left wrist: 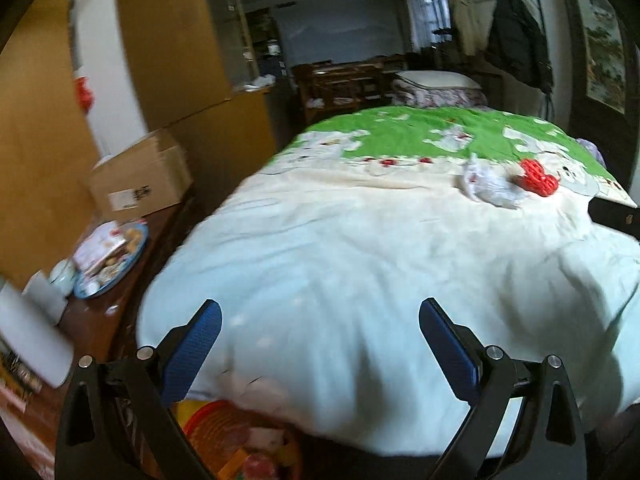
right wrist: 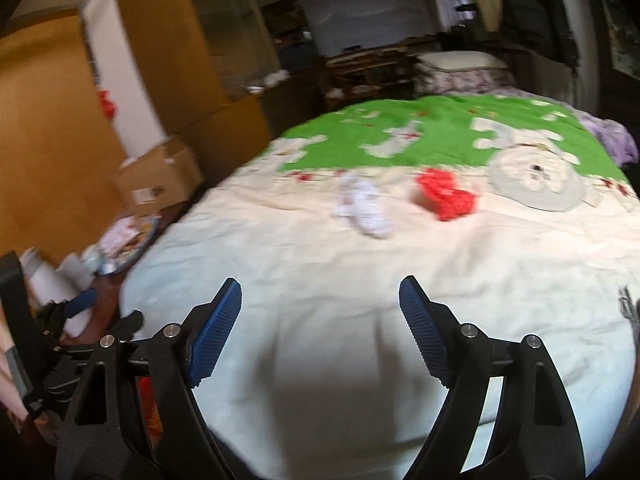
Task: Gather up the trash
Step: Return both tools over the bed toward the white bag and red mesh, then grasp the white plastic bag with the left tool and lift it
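We hover over the bed [right wrist: 320,320], its cream and green quilt filling both views. On the side table at left sits a cardboard box [left wrist: 140,176] near a blue plate [left wrist: 116,264] (its contents blurred). Our left gripper [left wrist: 320,320] and right gripper [right wrist: 320,300] both gape wide, empty. Far ahead on the quilt lie the white crumpled wrapper [right wrist: 362,210] and, just beside it, the red wrapper [right wrist: 444,194].
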`<state>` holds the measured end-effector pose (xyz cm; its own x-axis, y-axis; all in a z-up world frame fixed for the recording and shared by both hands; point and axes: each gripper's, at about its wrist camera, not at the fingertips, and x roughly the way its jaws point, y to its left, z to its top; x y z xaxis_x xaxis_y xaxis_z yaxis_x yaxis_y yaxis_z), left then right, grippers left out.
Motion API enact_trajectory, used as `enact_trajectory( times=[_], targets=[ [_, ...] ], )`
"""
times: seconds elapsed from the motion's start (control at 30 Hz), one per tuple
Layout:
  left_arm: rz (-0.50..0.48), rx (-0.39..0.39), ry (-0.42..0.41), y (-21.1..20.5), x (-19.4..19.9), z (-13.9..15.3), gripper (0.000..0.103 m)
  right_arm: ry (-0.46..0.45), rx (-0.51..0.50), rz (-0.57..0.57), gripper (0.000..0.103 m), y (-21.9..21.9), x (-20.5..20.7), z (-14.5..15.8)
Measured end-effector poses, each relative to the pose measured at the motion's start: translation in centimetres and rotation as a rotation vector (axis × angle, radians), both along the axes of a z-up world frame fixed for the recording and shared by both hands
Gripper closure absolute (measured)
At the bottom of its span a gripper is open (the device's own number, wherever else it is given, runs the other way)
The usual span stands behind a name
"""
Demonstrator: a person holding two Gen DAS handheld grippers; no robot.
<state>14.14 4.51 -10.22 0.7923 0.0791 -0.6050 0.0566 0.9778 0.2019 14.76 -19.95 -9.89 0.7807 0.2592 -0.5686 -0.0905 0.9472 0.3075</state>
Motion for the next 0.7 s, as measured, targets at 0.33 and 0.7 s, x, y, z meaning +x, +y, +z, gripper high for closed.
enact_trajectory(
  times=[0.33, 0.7],
  targets=[
    [-0.11, -0.024, 0.092, -5.6, 7.8, -2.5, 0.006, 0.075, -0.068, -0.168, 0.024, -6.0, 3.0, -4.6],
    [-0.257, -0.093, 0.134, -14.2, 17.1, -2.8, 0.006, 0.13, 0.1, -0.185, 0.023, -9.3, 4.3, -7.1]
  ],
)
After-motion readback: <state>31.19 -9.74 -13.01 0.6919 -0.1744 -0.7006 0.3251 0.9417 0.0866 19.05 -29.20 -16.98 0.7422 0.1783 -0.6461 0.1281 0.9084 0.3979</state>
